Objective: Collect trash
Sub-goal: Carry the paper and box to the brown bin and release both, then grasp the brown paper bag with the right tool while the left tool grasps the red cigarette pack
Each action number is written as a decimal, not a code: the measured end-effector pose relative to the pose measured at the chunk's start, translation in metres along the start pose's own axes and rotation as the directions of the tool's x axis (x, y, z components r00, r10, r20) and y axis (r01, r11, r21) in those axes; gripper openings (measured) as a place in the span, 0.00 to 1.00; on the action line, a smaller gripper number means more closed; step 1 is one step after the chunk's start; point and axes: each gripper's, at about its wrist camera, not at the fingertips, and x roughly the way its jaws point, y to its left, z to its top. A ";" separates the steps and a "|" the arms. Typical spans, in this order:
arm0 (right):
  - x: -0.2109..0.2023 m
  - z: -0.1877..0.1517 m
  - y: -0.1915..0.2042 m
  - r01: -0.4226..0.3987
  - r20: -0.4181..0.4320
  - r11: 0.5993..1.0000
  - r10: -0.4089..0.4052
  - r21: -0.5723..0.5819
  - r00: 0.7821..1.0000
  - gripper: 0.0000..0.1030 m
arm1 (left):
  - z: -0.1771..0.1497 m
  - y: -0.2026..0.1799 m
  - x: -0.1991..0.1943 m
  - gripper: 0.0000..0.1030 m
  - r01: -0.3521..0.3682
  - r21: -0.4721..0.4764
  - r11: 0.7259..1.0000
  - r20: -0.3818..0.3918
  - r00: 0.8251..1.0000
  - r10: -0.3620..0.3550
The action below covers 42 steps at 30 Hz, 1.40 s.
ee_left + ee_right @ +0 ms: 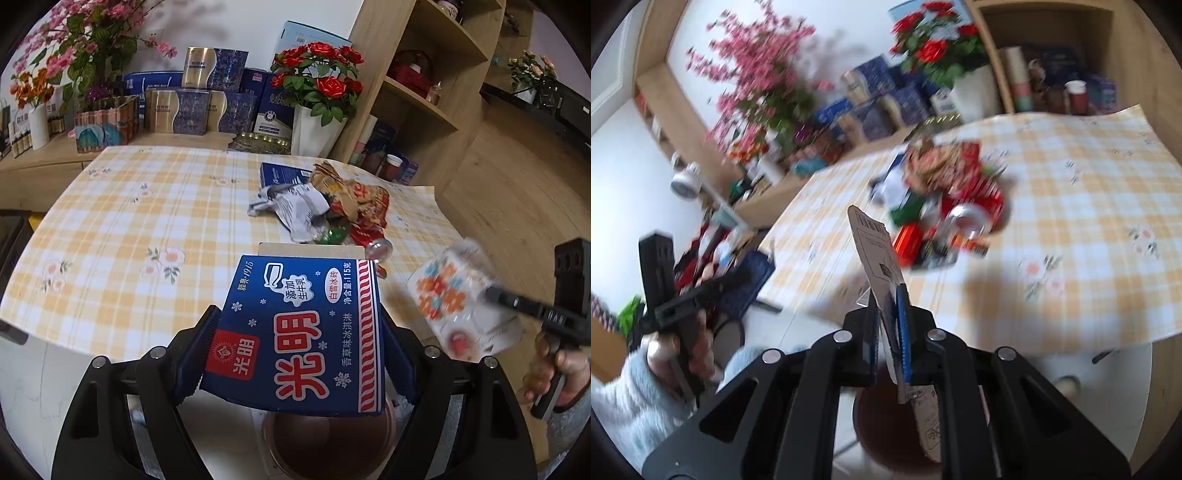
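Observation:
My left gripper (299, 325) is shut on a blue ice-cream box (303, 332) with red and white lettering; the wide jaws press on its two sides. A brown round bin (325, 439) shows right below the box. My right gripper (888, 295) is shut on a flat white packet (875, 251), seen edge-on, also over the bin (882, 421). In the left wrist view that packet (454, 299) shows an orange flower print, blurred. A pile of crumpled wrappers and a can (325, 206) lies on the checked tablecloth (147, 206), beyond both grippers.
Boxes, a white vase of red roses (317, 110) and pink flowers (85, 44) line the counter behind the table. Wooden shelves (424, 92) stand at the right. The cloth's corner (1137, 110) lifts near the shelves. A person's hand (683, 354) holds the left gripper.

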 end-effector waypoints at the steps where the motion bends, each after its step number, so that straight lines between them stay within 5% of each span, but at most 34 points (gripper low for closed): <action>1: 0.002 -0.007 0.003 -0.007 -0.014 1.000 0.007 -0.010 1.000 0.12 | -0.005 -0.003 -0.003 0.77 0.001 0.002 1.000 0.001 1.000 -0.001; 8: 0.045 -0.074 0.014 -0.038 -0.209 0.999 0.034 -0.018 0.977 0.12 | -0.029 -0.017 -0.014 0.76 0.011 0.028 1.000 0.006 1.000 -0.011; 13: 0.097 -0.105 -0.007 0.045 -0.309 0.998 -0.029 0.046 0.951 0.12 | -0.041 -0.023 -0.011 0.76 0.012 0.050 0.999 -0.011 1.000 -0.012; 28: 0.157 -0.116 -0.055 0.217 -0.344 0.961 -0.148 0.173 0.927 0.15 | -0.061 -0.018 0.003 0.76 0.027 0.063 0.998 -0.045 0.999 -0.024; 36: 0.134 -0.106 -0.060 0.182 -0.263 0.965 -0.130 0.188 0.956 0.62 | -0.071 -0.022 0.011 0.76 0.065 0.098 0.993 -0.063 0.996 -0.059; 42: 0.090 -0.092 -0.049 0.132 -0.081 0.989 -0.126 0.070 0.989 0.91 | -0.084 -0.034 0.025 0.75 0.091 0.164 0.982 -0.082 0.994 -0.078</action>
